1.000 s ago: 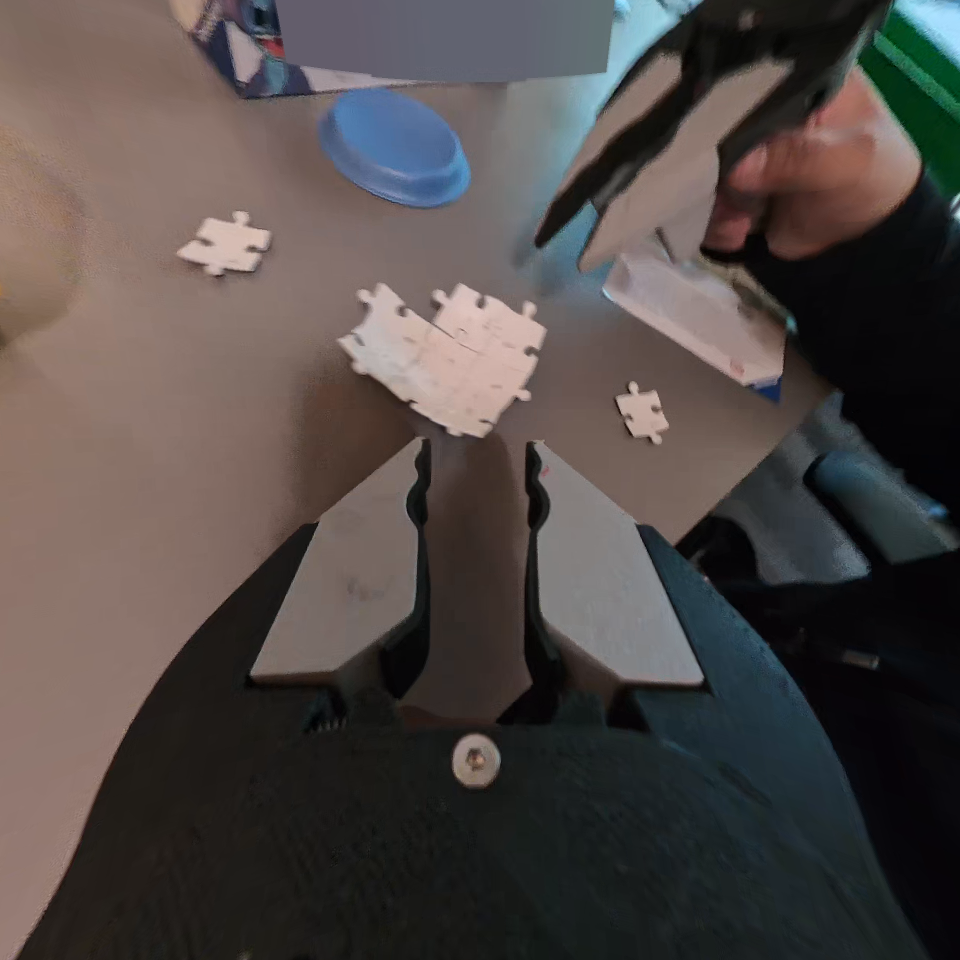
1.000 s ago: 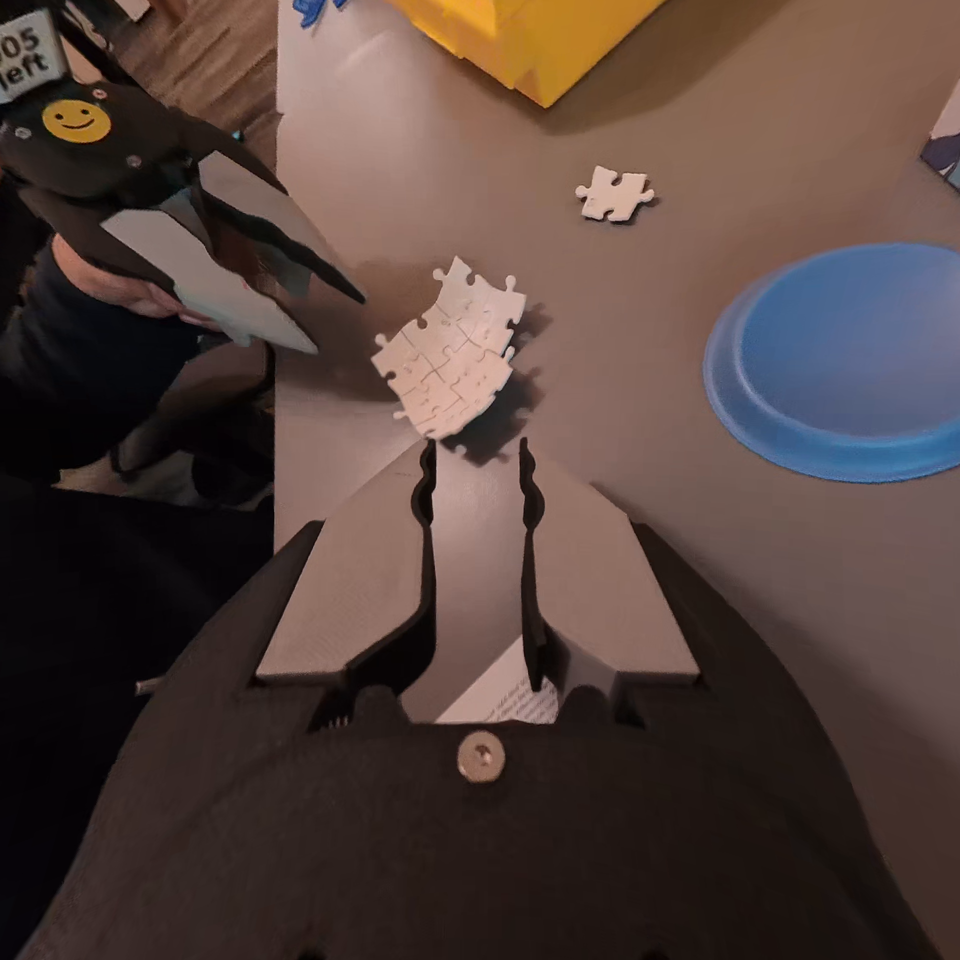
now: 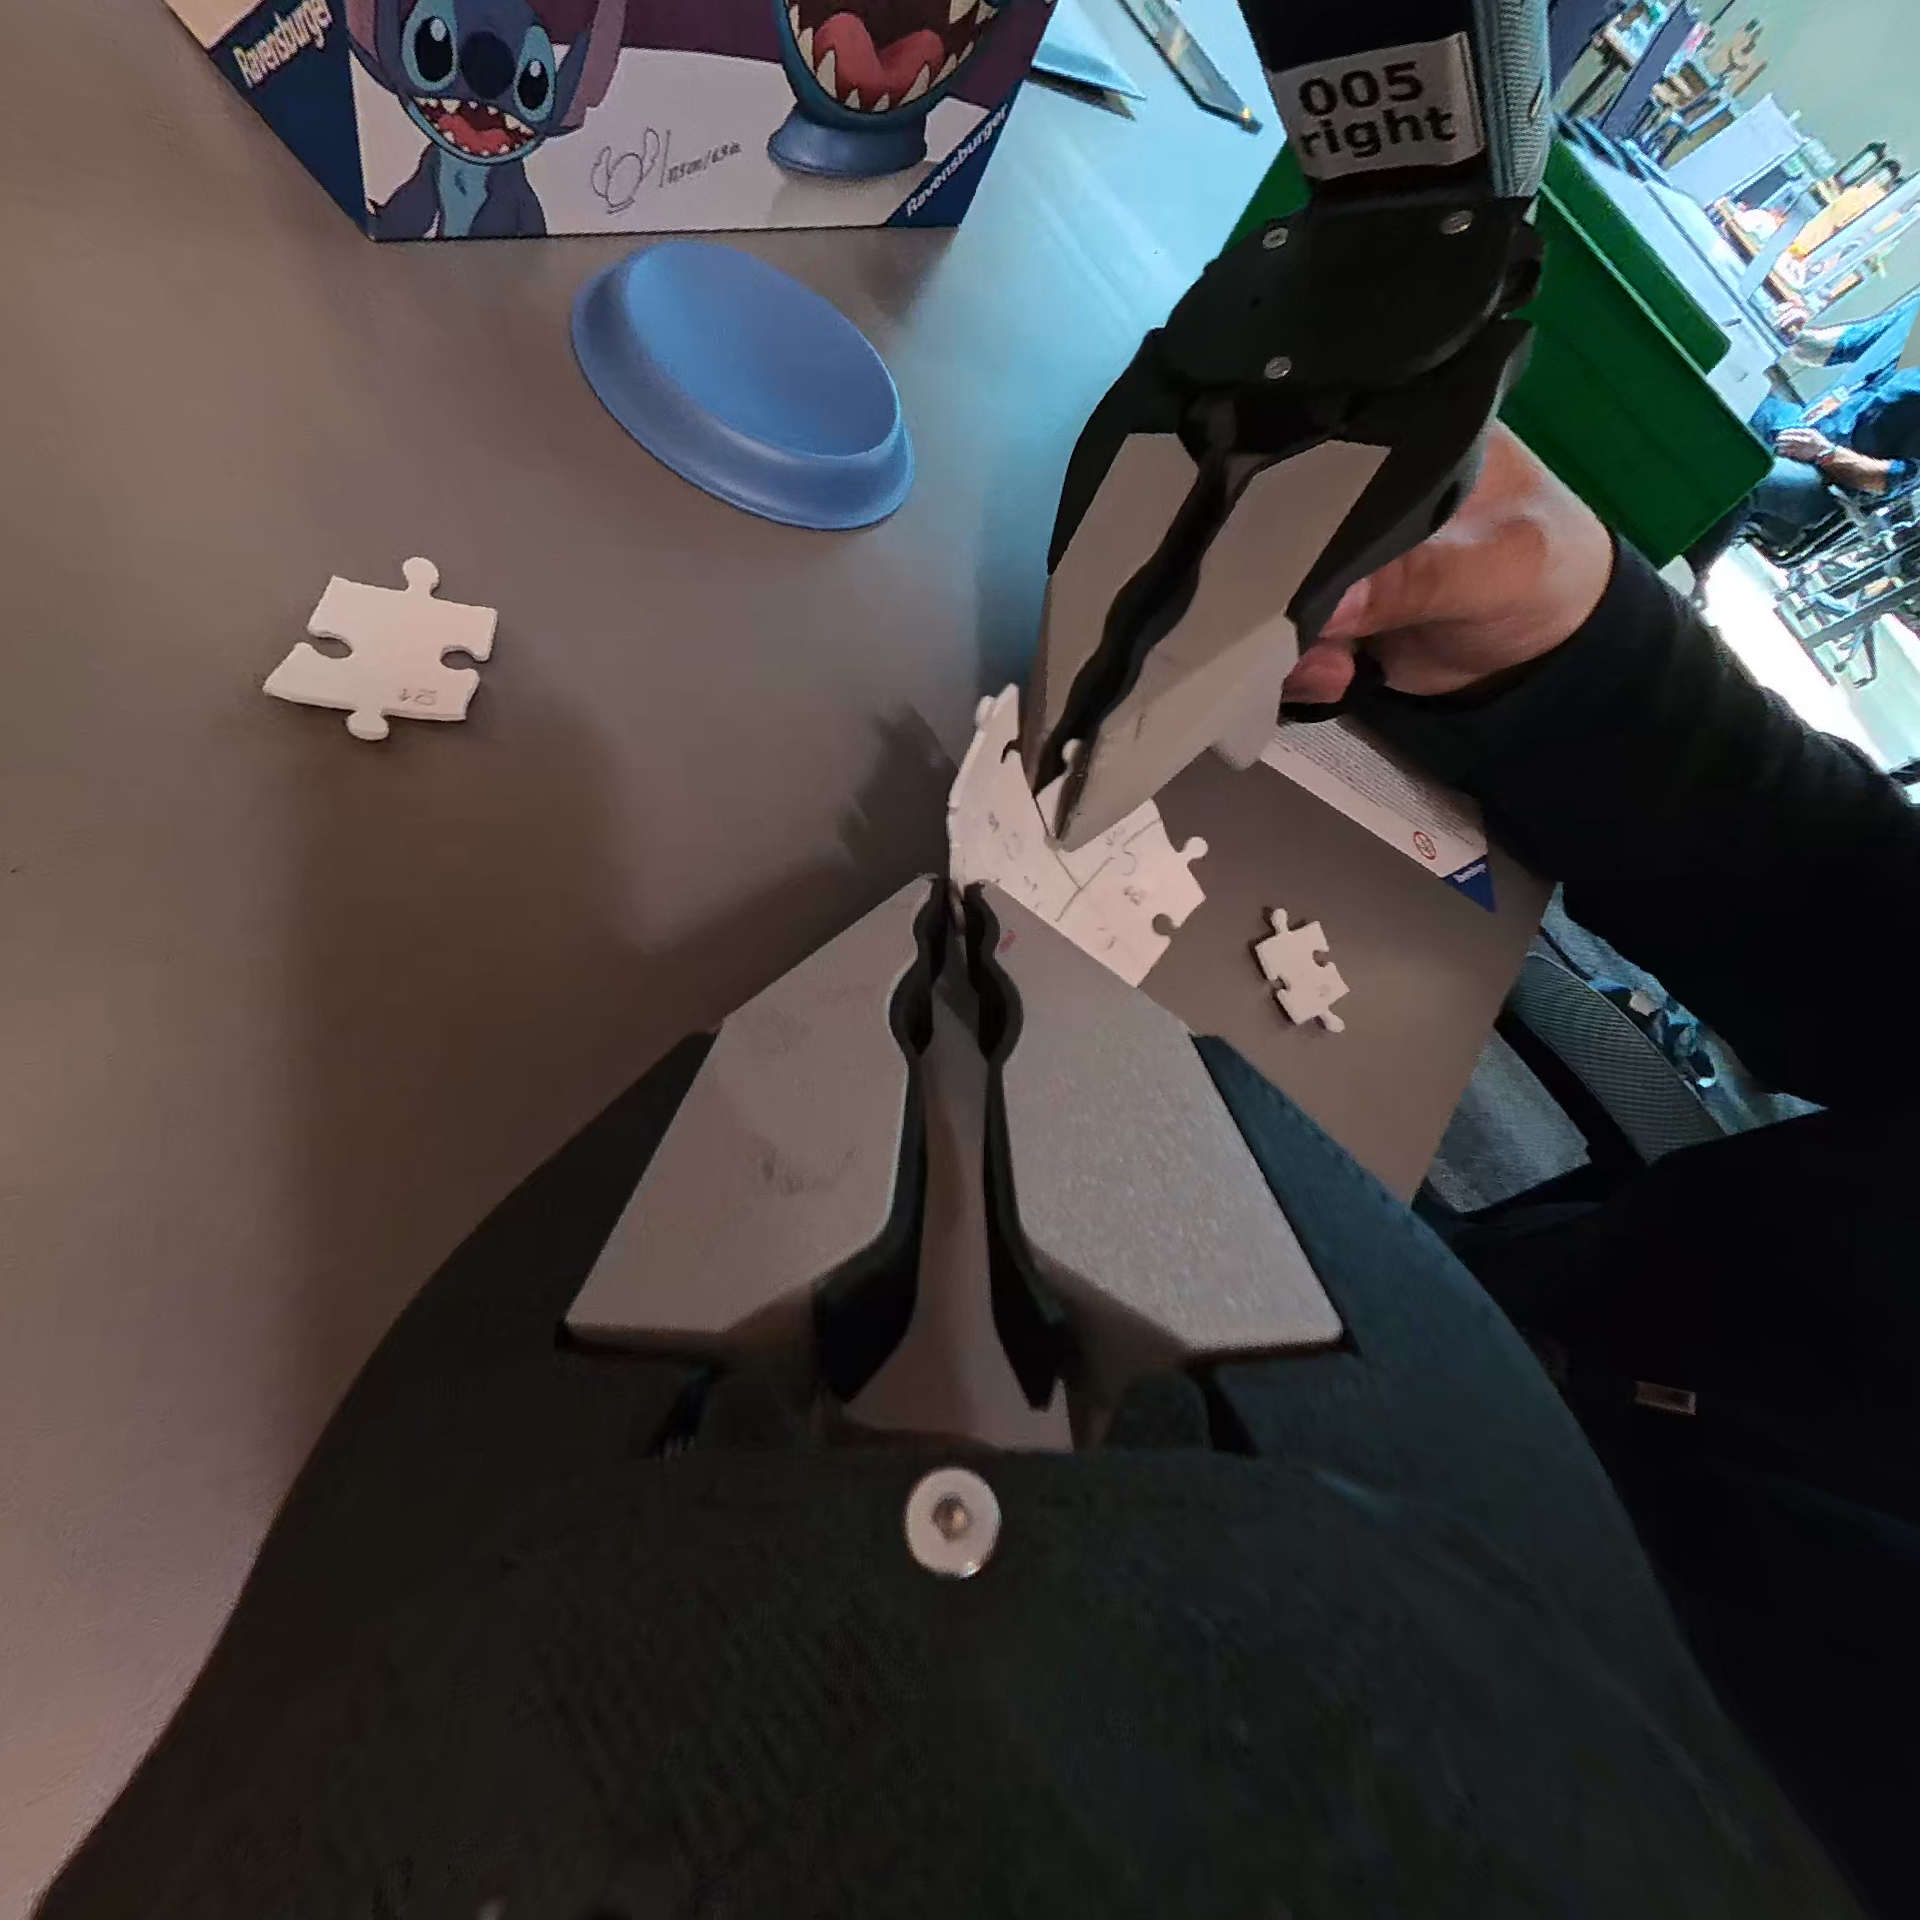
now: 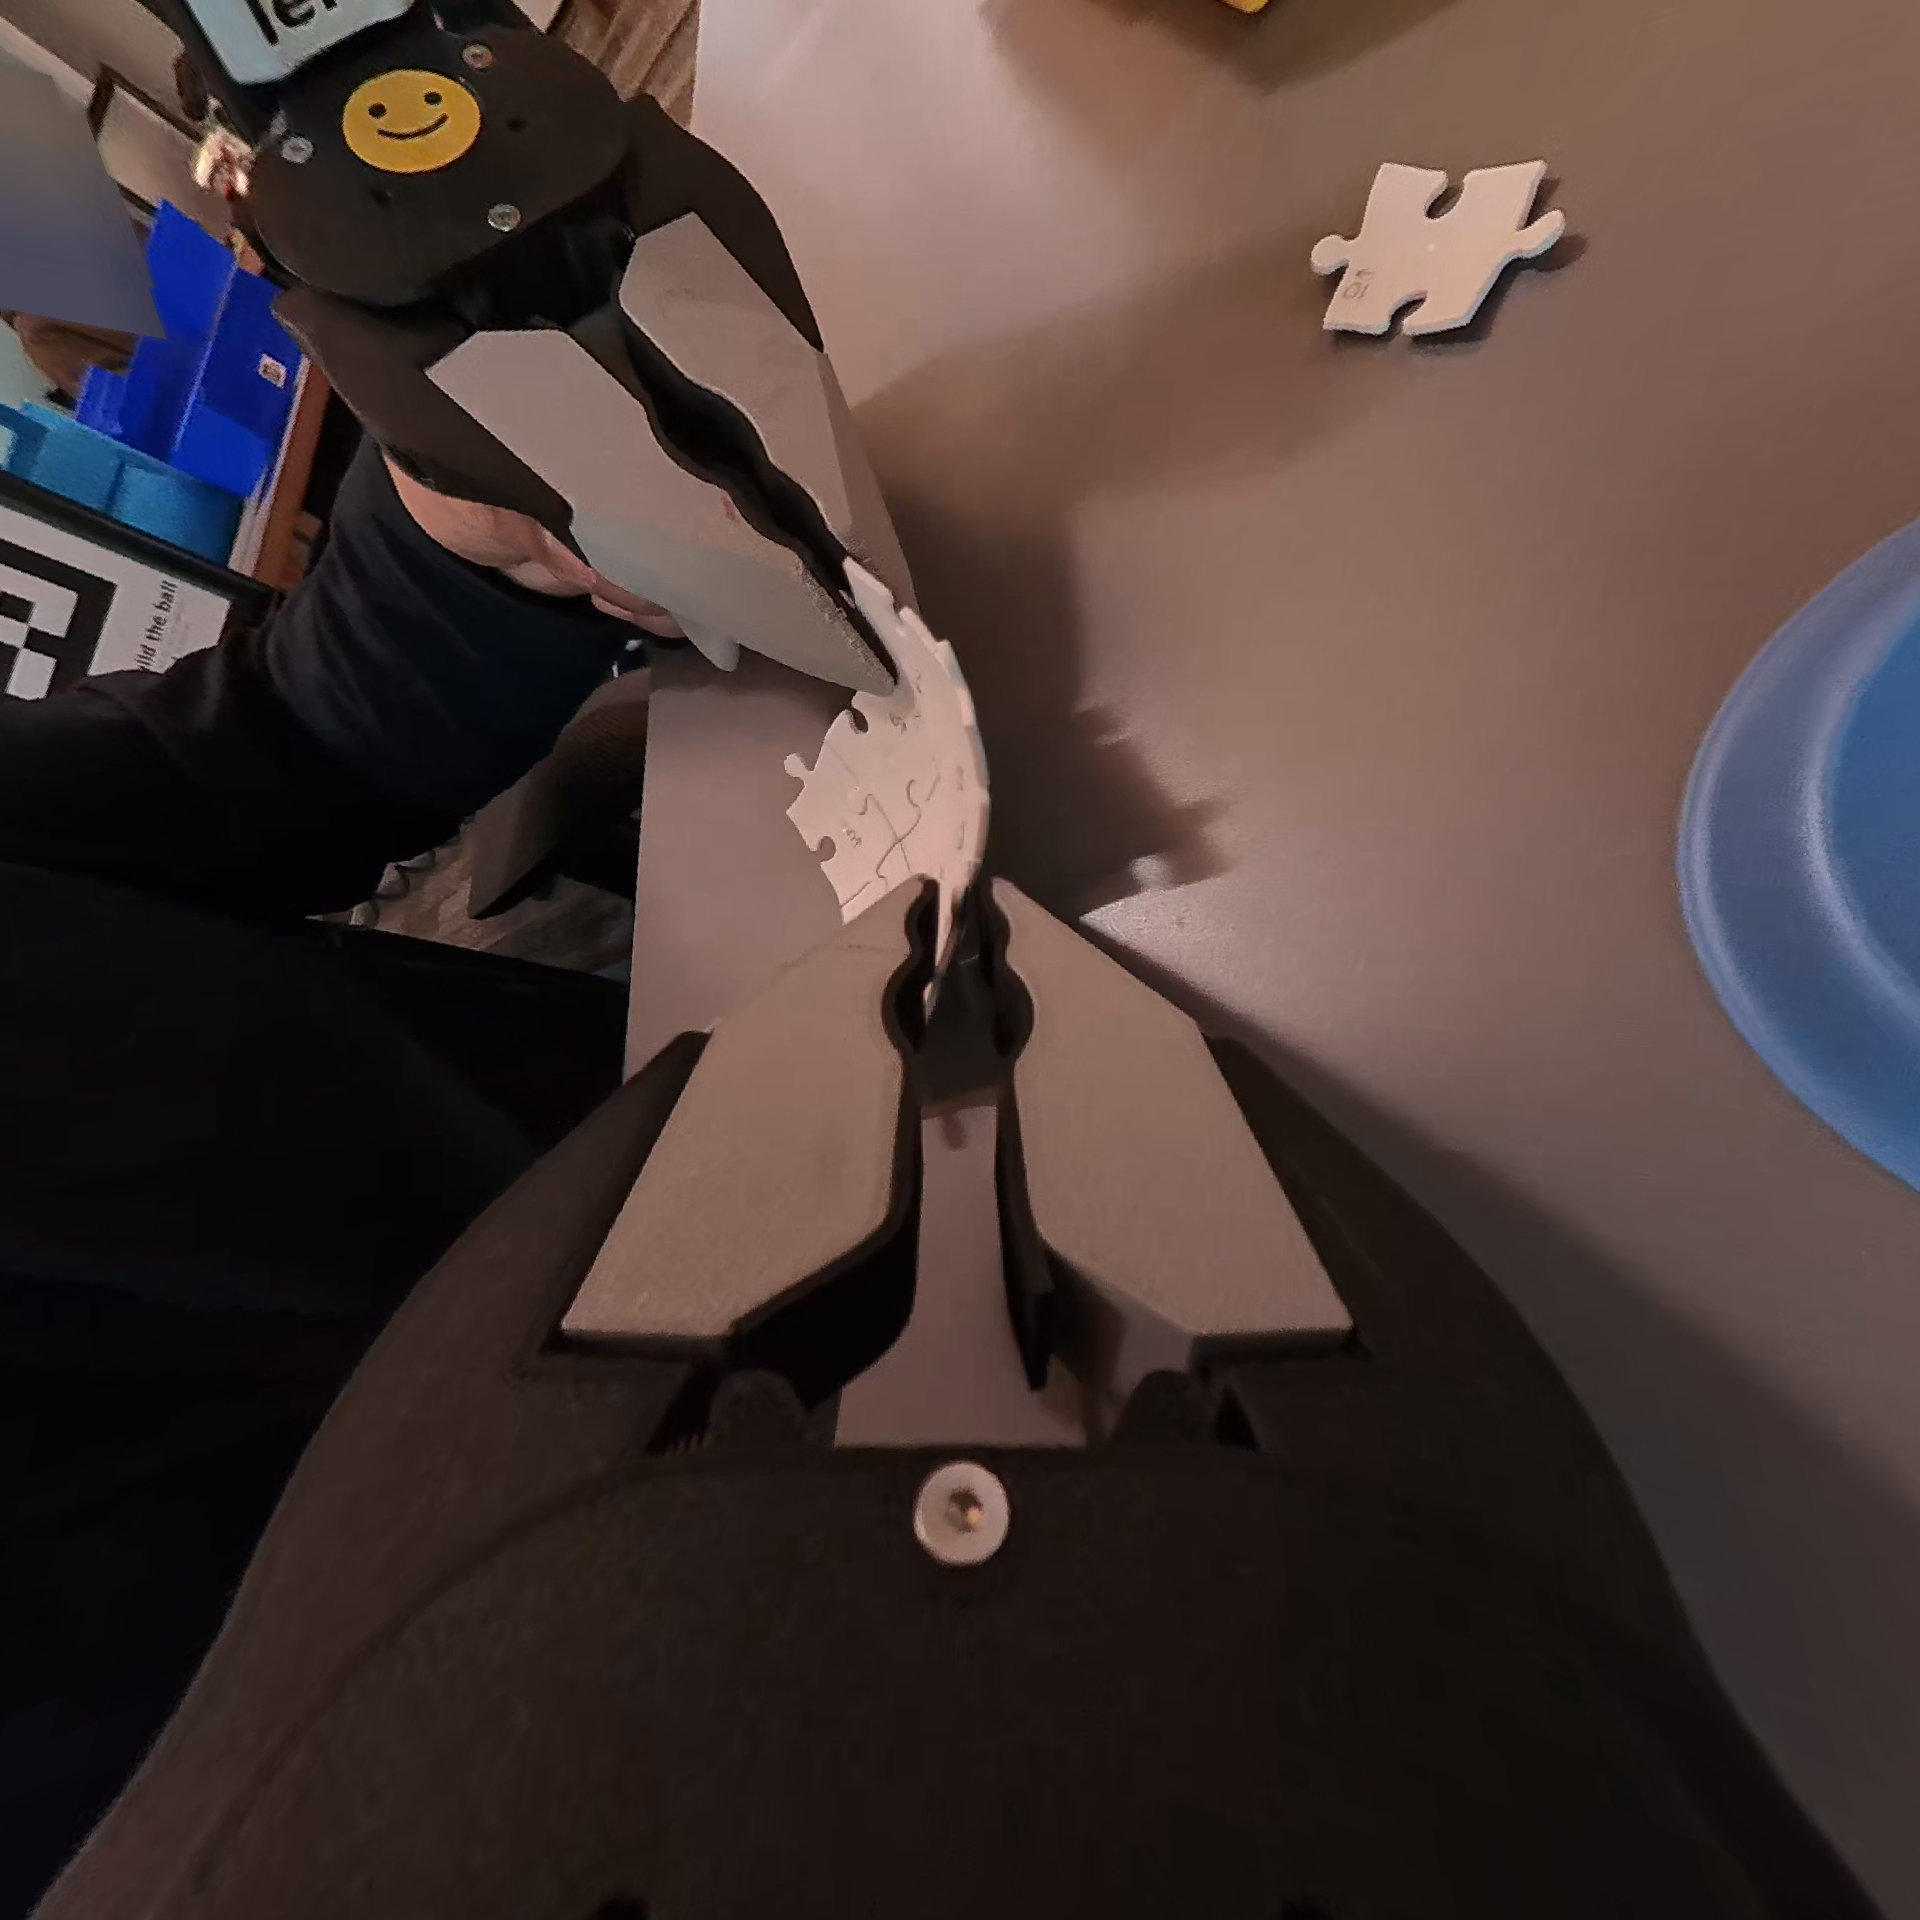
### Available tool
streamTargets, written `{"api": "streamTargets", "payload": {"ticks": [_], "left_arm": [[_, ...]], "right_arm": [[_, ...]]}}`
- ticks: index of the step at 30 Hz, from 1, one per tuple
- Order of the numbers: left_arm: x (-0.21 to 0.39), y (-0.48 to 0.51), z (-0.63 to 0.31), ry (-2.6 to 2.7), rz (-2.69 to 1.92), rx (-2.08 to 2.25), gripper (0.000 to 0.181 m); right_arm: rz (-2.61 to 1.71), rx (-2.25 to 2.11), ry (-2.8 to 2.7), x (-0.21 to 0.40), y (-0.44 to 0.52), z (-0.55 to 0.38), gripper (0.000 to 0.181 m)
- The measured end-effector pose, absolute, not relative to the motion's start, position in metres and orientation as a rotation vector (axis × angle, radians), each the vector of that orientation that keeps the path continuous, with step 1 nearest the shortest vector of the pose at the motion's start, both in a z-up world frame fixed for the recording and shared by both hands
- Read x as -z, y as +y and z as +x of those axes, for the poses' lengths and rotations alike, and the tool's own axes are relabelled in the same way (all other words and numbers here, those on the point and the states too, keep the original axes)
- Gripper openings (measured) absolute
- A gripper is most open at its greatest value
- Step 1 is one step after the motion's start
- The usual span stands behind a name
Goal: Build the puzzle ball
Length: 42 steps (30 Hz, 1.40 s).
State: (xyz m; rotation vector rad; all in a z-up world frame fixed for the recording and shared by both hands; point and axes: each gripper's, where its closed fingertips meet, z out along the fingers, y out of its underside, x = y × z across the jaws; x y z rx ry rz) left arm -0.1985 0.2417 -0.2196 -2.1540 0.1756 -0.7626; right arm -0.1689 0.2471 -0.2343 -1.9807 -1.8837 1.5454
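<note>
**Both grippers pinch the curved puzzle section near the table corner**

The grey table [image 3: 312, 1039] lies bare across the left of the left wrist view. A blue dish [image 3: 738, 395] sits upper centre. The joined white puzzle section [image 3: 1101, 883] hangs mid-frame, clamped at opposite edges by the left gripper [image 3: 954, 894] and right gripper [image 3: 1060, 800]. Loose pieces lie left [image 3: 384, 655] and right [image 3: 1304, 966], the latter near the table's edge.

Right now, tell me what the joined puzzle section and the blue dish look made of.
Joined puzzle section: looks like stiff white plastic, matte; it keeps a curved shell shape while pinched at two edges. Could be coated card.
Blue dish: likely moulded plastic, smooth satin, with a soft sheen and rounded rim.
</note>
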Motion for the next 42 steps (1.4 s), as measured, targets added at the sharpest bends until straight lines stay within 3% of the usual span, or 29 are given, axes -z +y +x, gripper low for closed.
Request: {"api": "streamTargets", "payload": {"ticks": [20, 24, 42], "left_arm": [[0.211, 0.239, -0.201, 0.205, -2.095, 0.761, 0.001], [0.208, 0.237, -0.2, 0.223, -2.081, 0.776, 0.0], [0.207, 0.232, -0.191, 0.259, -2.075, 0.819, 0.001]], "right_arm": [[-1.907, -1.507, -1.893, 0.23, 0.246, -0.172, 0.0], [-1.898, -1.585, -1.901, 0.227, 0.241, -0.169, 0.01], [-1.834, -1.461, -2.062, 0.234, 0.231, -0.159, 0.0]]}}
